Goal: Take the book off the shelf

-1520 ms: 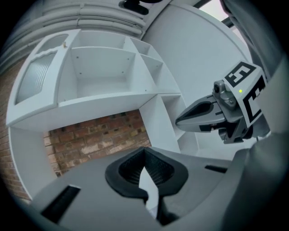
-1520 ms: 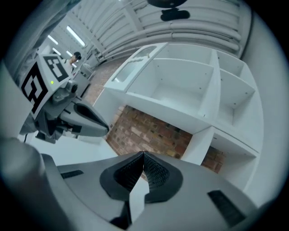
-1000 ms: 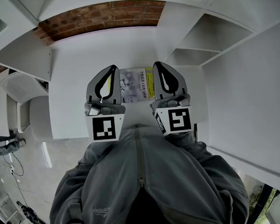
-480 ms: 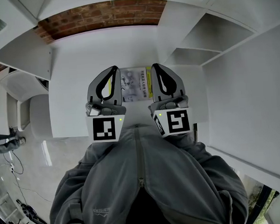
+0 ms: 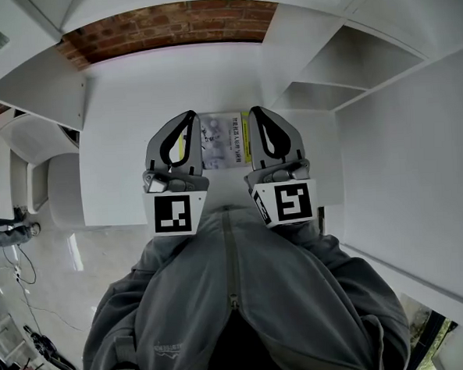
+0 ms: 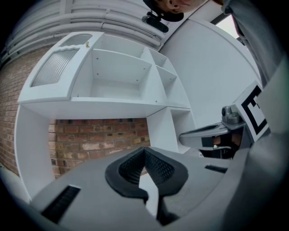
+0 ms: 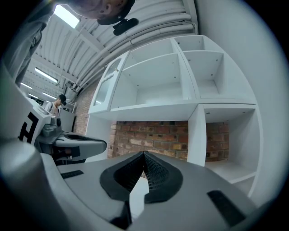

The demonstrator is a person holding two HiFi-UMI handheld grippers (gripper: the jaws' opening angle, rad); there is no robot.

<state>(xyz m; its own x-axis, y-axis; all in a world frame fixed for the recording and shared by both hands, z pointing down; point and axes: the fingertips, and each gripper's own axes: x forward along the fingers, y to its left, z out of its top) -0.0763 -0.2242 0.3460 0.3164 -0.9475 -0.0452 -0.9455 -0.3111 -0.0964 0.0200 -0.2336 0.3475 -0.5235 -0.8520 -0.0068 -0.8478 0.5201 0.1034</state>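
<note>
Since my left tongs [image 5: 188, 115] and right tongs [image 5: 253, 112] flank the flat-lying book [image 5: 227, 140] closed and empty, I judge the grasp not yet begun; next, open one to reach it.

I get the head view looking steeply down on the left gripper [image 5: 190, 114] and right gripper [image 5: 250, 110] over the desk [image 5: 126, 132]; each gripper view sits close behind its own jaws, facing up at the shelving [image 6: 117, 76]; all three share the brick wall [image 7: 153, 135].
</note>
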